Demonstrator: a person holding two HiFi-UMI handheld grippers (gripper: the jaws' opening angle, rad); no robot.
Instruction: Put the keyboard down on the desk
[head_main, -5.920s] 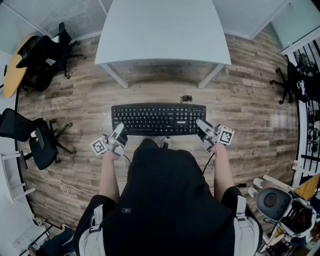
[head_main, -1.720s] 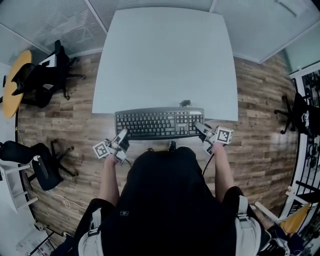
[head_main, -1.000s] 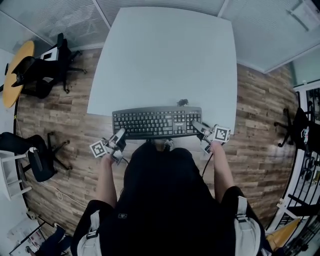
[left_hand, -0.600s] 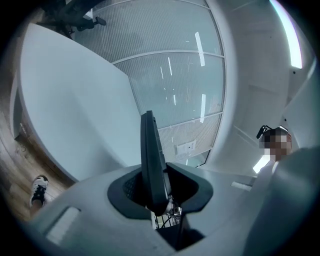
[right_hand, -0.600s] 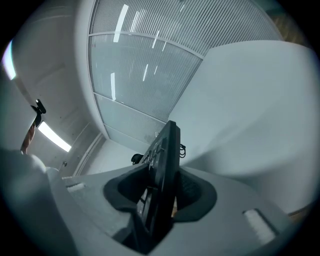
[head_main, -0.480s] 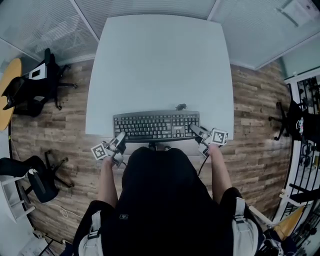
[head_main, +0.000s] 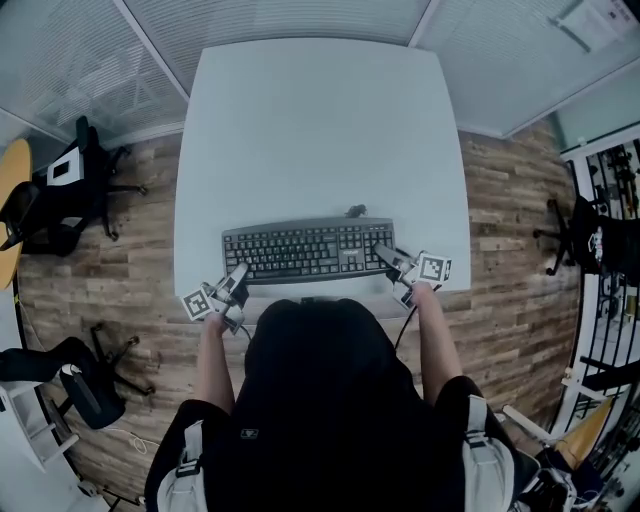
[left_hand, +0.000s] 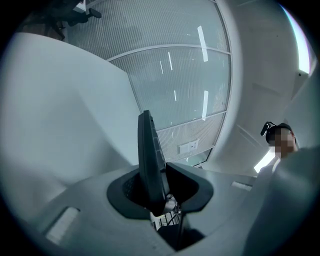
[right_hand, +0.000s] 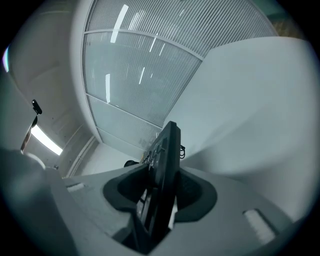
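Note:
A black keyboard (head_main: 308, 250) is held level over the front part of the white desk (head_main: 320, 130), just inside its near edge. My left gripper (head_main: 238, 277) is shut on the keyboard's left end, and my right gripper (head_main: 386, 256) is shut on its right end. In the left gripper view the keyboard (left_hand: 148, 160) shows edge-on, pinched in the left gripper (left_hand: 159, 194). The right gripper view shows the keyboard (right_hand: 164, 160) the same way, clamped in the right gripper (right_hand: 161, 195). Whether the keyboard touches the desk I cannot tell. Its cable (head_main: 353, 211) curls at the back edge.
Black office chairs stand on the wooden floor at the left (head_main: 70, 195), lower left (head_main: 80, 375) and right (head_main: 590, 235). A yellow round table (head_main: 8, 215) shows at the left edge. Ribbed glass partitions run behind the desk.
Both grippers have carried the keyboard forward from the desk's near edge to a place over its front part. The person has stepped closer to the desk.

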